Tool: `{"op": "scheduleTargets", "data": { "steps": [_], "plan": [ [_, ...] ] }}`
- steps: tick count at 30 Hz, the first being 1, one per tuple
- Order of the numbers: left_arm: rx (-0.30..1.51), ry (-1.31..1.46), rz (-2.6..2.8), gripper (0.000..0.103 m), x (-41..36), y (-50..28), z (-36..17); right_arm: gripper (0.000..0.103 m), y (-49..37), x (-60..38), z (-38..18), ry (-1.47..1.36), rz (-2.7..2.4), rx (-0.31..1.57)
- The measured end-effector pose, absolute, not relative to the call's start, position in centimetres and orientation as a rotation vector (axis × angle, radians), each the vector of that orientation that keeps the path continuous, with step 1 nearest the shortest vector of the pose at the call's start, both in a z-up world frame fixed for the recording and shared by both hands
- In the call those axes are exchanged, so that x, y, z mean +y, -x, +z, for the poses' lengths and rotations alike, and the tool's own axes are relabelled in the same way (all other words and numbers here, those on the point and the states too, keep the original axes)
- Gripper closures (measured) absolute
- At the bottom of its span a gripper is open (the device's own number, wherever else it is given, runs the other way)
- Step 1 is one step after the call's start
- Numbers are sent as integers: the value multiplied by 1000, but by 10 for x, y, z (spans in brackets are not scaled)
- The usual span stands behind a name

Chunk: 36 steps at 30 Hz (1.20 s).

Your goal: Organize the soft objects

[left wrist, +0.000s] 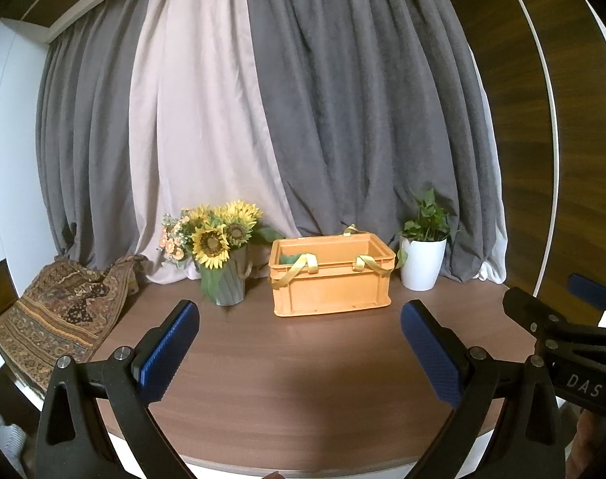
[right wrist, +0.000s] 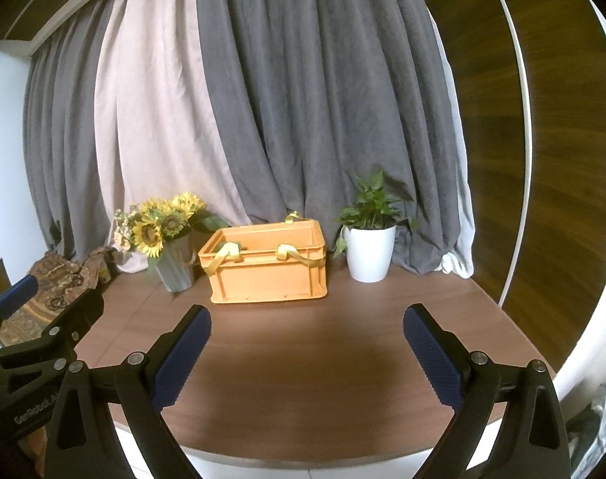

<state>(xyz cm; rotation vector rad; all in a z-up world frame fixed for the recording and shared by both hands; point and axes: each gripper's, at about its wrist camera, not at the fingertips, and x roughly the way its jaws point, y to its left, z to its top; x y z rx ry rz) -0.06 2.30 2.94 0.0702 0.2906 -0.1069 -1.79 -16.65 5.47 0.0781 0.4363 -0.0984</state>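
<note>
Grey and pale pink curtains (left wrist: 263,119) hang behind a brown wooden table (left wrist: 303,359). Toward its back stands an orange crate (left wrist: 330,283) with an open top. Inside, a green soft item (left wrist: 291,258) shows at the left end, and yellow ribbon straps (left wrist: 303,267) drape over the near rim, with one more loop sticking up at the far rim. Just left of the crate a grey ribbed vase (left wrist: 229,283) holds sunflowers (left wrist: 215,235) and small peach blooms. To its right a white pot (left wrist: 420,263) holds a leafy green plant (left wrist: 428,215). A patterned brown cloth (left wrist: 63,311) lies crumpled over the table's left edge.

Both tools hover over the near part of the table, well apart from the crate. The left gripper (left wrist: 301,349) has its blue-padded jaws spread wide with nothing between them; the right gripper (right wrist: 306,353) is likewise spread wide and bare.

From the left wrist, the patterned cloth shows in full, and the right gripper's side appears at the right edge. From the right wrist, the cloth is largely hidden behind the left gripper's body, and the green item is barely a sliver behind a strap.
</note>
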Motion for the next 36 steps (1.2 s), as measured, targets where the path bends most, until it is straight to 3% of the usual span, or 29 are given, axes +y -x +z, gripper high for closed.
{"op": "scheduleTargets", "data": {
  "steps": [36],
  "plan": [
    [299,-74,-152,0,6,10,34,5,33,-179,61,-93,-153,434]
  ]
}}
